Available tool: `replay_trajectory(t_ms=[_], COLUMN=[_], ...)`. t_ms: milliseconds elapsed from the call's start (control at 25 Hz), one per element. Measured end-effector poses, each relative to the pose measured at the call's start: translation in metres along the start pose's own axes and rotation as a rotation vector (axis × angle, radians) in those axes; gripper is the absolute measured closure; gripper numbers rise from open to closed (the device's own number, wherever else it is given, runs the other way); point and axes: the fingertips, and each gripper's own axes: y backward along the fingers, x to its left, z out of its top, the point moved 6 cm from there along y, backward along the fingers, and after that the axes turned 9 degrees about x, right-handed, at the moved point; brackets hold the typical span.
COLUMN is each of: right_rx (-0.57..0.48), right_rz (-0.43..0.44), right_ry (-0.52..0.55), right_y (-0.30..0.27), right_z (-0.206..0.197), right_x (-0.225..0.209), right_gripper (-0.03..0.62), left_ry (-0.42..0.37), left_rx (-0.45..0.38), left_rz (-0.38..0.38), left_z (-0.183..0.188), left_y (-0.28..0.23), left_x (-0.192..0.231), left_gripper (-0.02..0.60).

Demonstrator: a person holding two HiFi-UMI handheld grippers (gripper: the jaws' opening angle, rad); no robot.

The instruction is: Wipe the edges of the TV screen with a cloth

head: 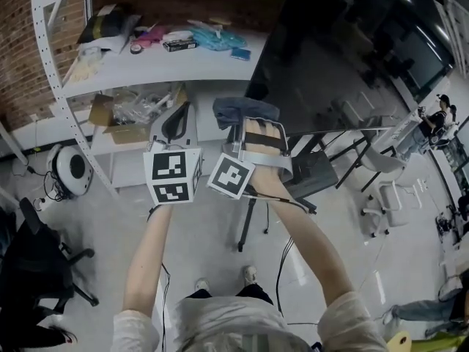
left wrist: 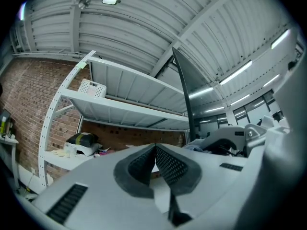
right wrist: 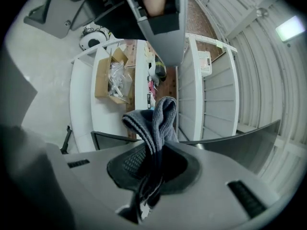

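Beside the lower left corner of the TV screen (head: 344, 50), the right gripper (head: 253, 123) presents the cloth (head: 242, 111). The cloth sits just beside that corner in the head view, but contact with the panel cannot be confirmed.

Right gripper: jaws closed tight on the grey cloth, pinching it at a fold. A loose bunch stands out beyond the pads and a short tail trails back between them.

Left gripper (head: 176, 123): just left of the right one, jaws brought fully together with nothing between them. It points toward the white shelf unit (head: 146, 64) on the far left and takes no part in the hold.

Handling assessment, cloth: judged light, soft and limp, a knitted weave with some grip. It will fold and drag rather than push, so the projecting bunch is the part that should meet the frame. The present hold at the fold appears adequate; a shorter free end would give firmer pressure.

Handling assessment, screen: large, dark, glossy and carried on a stand. It is judged fragile, easily marked and liable to rock under load. Light pressure along the border is advised, with the hard jaw tips kept off the glass.

Progress: wiping is judged to be at or near its start at this corner, with the remaining edges outstanding
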Motion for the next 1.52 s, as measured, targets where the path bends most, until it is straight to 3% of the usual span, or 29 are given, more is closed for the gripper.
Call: replay_trajectory(t_ms=[560,880,1240,1440,1520], right_rx=[-0.046,-0.048,-0.069,-0.09,-0.12], right_rz=[0.15,0.226,0.272,0.321,0.357], right_ry=[0.01,0.037,0.042,0.006,-0.059], right_y=[-0.013,-0.015,-0.009,-0.004,-0.002], right_z=[-0.011,-0.016,-0.015,-0.019,-0.02], right_x=[0.088,0.132,0.139,0.147,0.143], right_gripper=[0.545,0.545,0.545,0.545,0.545], left_ry=[-0.009,-0.008,0.01,0.013,0.02], left_rx=[0.159,0.208,0.256,0.258,0.255], left_rz=[0.015,0.012,0.02,0.028,0.039], left_z=[-0.111,-0.138,-0.155,-0.15,-0.146], left_y=[-0.008,-0.01,-0.001,0.002,0.006], left_x=[-0.009,-0.018,-0.02,-0.023,-0.023], left_gripper=[0.566,0.566,0.566,0.565,0.565])
